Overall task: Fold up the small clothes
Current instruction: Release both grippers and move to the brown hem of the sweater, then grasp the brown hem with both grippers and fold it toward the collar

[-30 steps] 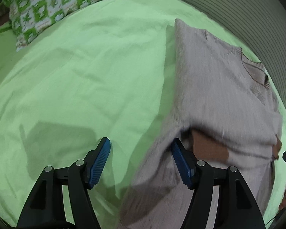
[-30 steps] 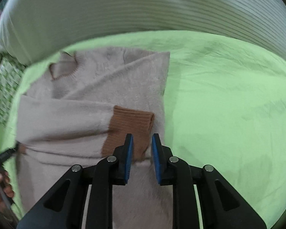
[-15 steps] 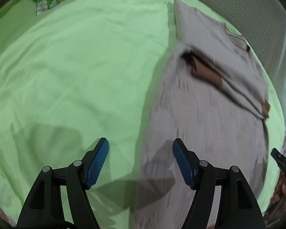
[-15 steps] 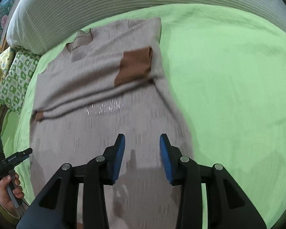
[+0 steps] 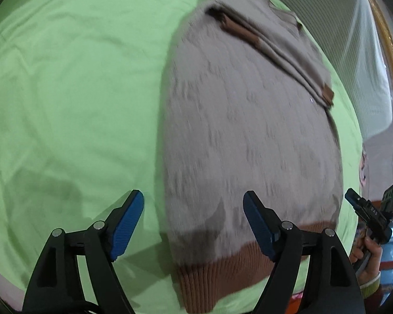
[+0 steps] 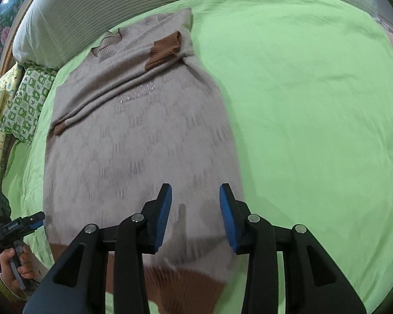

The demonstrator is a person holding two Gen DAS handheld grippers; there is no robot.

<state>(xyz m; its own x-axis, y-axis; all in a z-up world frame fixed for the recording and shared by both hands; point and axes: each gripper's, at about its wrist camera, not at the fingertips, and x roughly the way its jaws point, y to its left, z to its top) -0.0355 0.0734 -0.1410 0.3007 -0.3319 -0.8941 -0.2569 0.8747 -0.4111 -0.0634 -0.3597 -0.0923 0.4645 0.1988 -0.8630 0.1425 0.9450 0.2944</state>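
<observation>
Now a beige knitted sweater (image 6: 144, 141) lies flat on a light green bedsheet (image 6: 314, 104), its neck at the far end and its brown ribbed hem (image 5: 222, 274) at the near edge of the bed. Both sleeves are folded across the chest, one brown cuff (image 6: 167, 48) lying near the right shoulder and the other cuff (image 6: 59, 128) at the left side of the body. A small patch of glinting stones (image 6: 140, 93) shows just below the folded sleeves. The left gripper (image 5: 194, 225) hangs over the sweater's lower left edge with nothing between its blue pads; its jaws have just been opening and stand wide apart, the left pad over bare sheet and the right pad over the knit. The right gripper (image 6: 195, 214) hangs above the lower right part of the sweater, just short of the hem, its jaws parted to a moderate gap and holding nothing; they have widened within the last moment, and cloth shows below the gap without being pinched. In the right wrist view the person's left hand (image 6: 15, 264) grips the other tool's handle at the near left corner; in the left wrist view the right hand (image 5: 369, 253) does the same at the near right. A striped grey-white bolster (image 6: 91, 15) runs along the far side of the bed, and a green-and-white patterned pillow (image 6: 26, 102) sits at the far left.
</observation>
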